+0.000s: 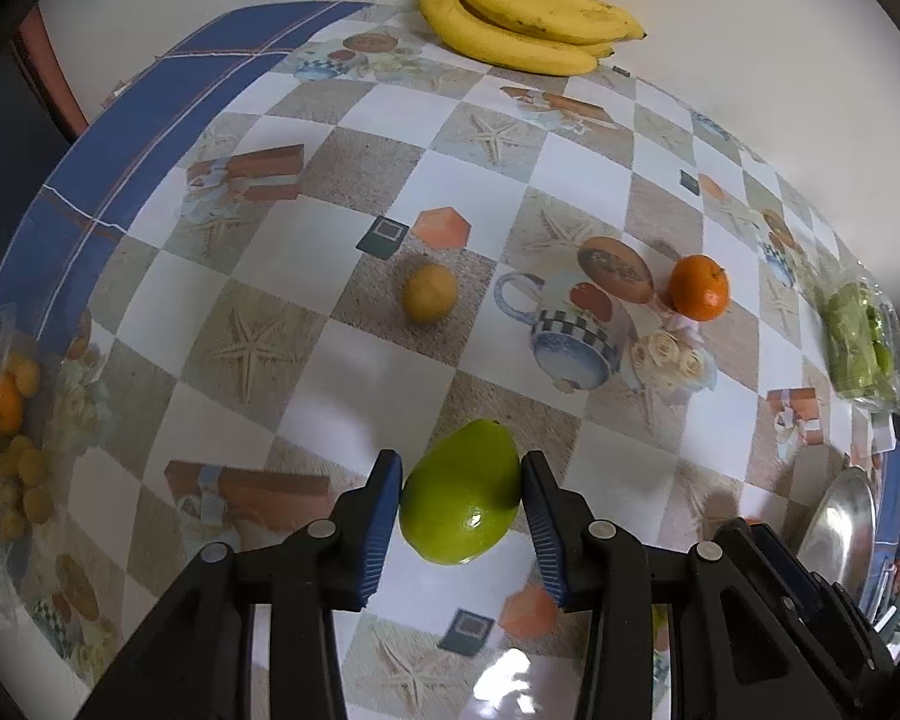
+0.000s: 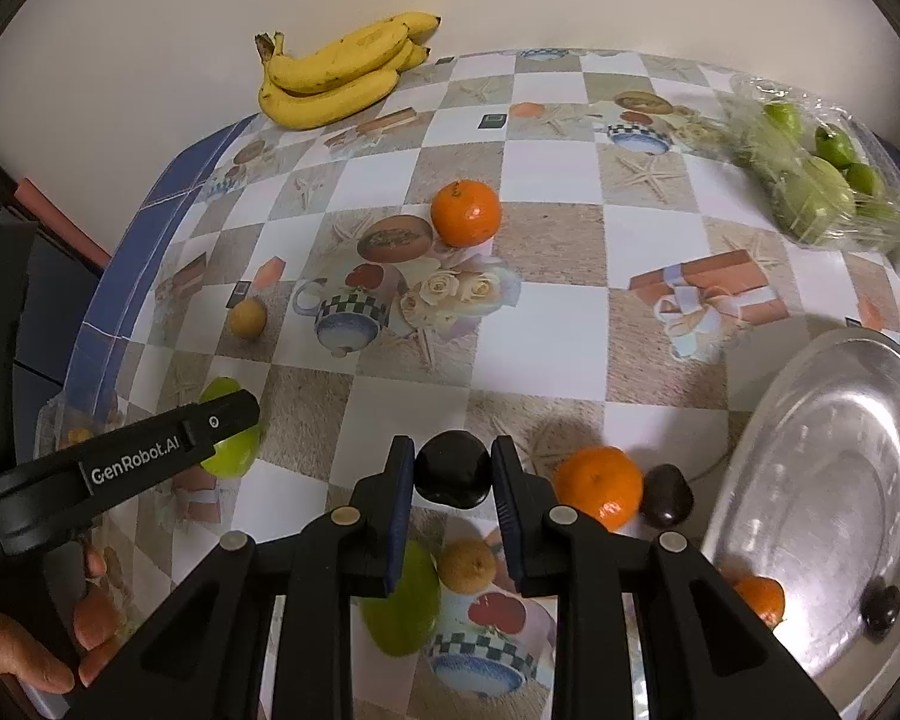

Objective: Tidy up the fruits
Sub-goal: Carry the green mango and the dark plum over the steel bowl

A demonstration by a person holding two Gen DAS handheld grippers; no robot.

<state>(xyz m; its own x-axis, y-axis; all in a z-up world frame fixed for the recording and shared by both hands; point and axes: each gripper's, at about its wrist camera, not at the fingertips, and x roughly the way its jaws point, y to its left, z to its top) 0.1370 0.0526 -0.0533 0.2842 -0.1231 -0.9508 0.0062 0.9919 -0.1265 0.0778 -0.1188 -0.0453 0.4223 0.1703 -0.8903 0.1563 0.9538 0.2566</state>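
Left tool [image 1: 461, 501] grips green mango [image 1: 459, 495] | right tool [image 2: 453, 474] grips dark fruit [image 2: 453, 468]

Yellow bananas [image 1: 522, 18], green mango [image 1: 459, 495], checkered tablecloth [image 1: 354, 348].

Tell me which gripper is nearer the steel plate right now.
Right. The right gripper, jaws shut on a dark fruit, sits just beside the steel plate. The left gripper, clamping a green fruit, is farther off, across the table from it.
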